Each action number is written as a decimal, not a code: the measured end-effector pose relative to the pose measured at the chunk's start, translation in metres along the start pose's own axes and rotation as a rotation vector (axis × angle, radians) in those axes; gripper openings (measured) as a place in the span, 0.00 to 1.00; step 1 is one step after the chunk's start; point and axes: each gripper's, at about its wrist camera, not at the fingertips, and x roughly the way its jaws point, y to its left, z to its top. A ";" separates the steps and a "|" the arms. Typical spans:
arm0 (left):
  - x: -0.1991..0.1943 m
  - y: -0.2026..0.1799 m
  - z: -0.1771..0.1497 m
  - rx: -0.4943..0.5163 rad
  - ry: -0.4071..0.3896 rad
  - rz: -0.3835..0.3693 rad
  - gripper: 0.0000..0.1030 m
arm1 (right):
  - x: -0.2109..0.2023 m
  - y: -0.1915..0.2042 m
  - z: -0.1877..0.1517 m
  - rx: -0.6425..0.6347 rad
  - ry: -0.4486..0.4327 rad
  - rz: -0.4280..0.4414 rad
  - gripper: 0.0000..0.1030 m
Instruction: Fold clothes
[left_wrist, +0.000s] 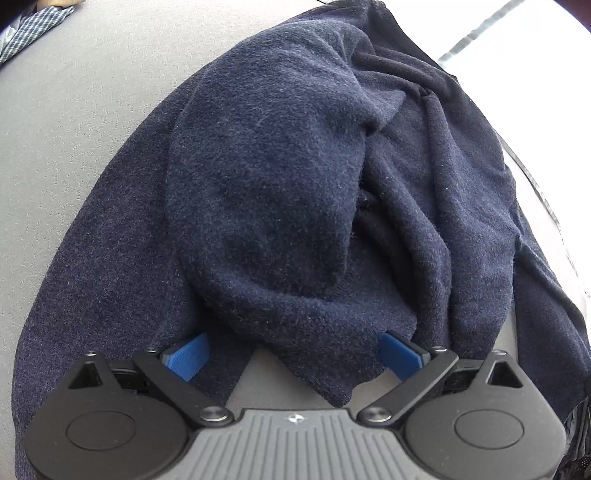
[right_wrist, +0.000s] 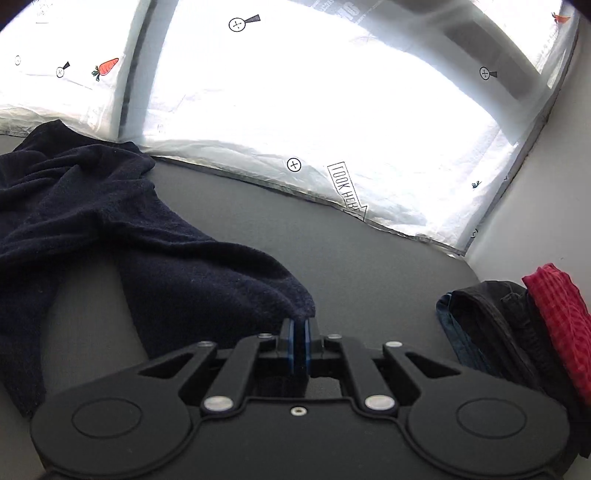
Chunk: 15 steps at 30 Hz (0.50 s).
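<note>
Grey table (right_wrist: 369, 266) lies bare beyond right gripper (right_wrist: 299, 332) pinching sweater (right_wrist: 166, 258) edge.

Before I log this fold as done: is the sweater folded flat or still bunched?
Still bunched: the sweater lies in rumpled humps, one sleeve end pinched in the right gripper.

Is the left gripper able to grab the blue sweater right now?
Probably yes. The left gripper is open, and a fold of the navy sweater already lies between its blue pads, nothing blocking it.
</note>
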 end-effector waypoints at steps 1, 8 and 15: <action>0.000 0.000 0.000 0.002 0.001 0.001 0.97 | 0.003 -0.009 0.002 0.002 -0.005 -0.030 0.06; 0.000 0.004 -0.001 0.003 0.002 -0.001 0.98 | 0.012 -0.035 0.004 -0.031 -0.031 -0.198 0.06; 0.001 0.007 0.001 0.001 0.007 -0.005 0.98 | 0.040 -0.012 -0.035 0.041 0.209 -0.089 0.07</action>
